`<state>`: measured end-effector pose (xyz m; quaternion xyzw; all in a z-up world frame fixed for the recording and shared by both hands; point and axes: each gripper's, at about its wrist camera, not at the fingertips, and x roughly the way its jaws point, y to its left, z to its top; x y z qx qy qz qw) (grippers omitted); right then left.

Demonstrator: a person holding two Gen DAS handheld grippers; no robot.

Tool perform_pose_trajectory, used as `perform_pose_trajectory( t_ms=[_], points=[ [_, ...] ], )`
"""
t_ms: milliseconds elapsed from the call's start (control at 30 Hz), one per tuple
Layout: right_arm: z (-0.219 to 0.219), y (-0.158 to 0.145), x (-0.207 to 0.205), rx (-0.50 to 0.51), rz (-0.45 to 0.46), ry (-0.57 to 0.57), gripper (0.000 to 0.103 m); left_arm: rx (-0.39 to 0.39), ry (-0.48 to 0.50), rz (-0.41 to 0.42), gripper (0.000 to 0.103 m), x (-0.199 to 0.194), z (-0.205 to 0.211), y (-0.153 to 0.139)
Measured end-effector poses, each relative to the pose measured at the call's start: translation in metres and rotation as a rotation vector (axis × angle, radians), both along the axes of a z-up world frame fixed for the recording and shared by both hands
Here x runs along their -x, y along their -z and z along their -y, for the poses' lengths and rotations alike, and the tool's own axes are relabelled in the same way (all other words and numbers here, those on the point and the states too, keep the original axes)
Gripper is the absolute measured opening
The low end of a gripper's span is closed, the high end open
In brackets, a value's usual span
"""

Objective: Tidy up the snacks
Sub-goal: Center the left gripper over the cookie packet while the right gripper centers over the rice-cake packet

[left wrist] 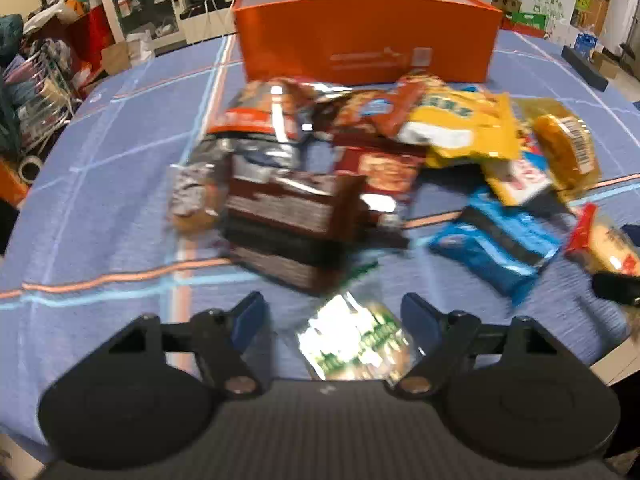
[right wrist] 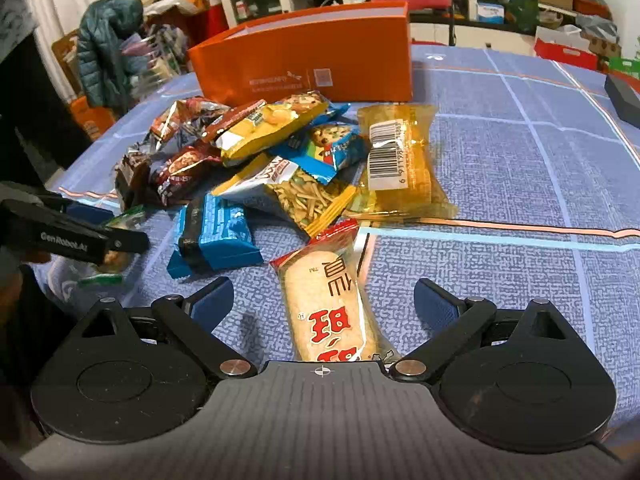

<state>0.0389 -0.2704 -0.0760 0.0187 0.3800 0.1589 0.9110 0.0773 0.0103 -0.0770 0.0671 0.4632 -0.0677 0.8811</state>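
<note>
A pile of snack packets lies on the blue checked tablecloth in front of an open orange box. My left gripper is open, its jaws on either side of a clear green-printed packet that lies on the cloth. My right gripper is open around a red-and-white rice cracker packet lying lengthwise between the jaws. The left gripper also shows in the right wrist view over the green packet. The pile and orange box sit ahead.
A blue wafer packet, a noodle snack bag and a yellow barcoded packet lie nearest the right gripper. A dark box sits at the table's far right edge. Shelves, a red chair and clutter surround the table.
</note>
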Motion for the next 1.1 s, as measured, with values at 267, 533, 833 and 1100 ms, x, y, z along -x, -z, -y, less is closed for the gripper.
perform_pose_trajectory(
  t_ms=[267, 533, 833, 1100],
  points=[
    [-0.012, -0.004, 0.003, 0.044, 0.022, -0.018, 0.089, 0.05, -0.074, 0.021, 0.093, 0.037, -0.022, -0.01],
    [-0.021, 0.007, 0.009, 0.144, 0.037, -0.027, 0.075, 0.064, -0.132, 0.034, 0.073, 0.041, -0.013, 0.0],
    [-0.014, 0.001, 0.008, 0.115, 0.037, -0.021, 0.057, 0.036, -0.096, 0.034, 0.07, 0.037, -0.027, -0.002],
    [-0.017, -0.003, 0.009, 0.161, 0.029, -0.042, 0.031, 0.049, -0.094, 0.038, 0.079, 0.044, -0.026, 0.002]
  ],
)
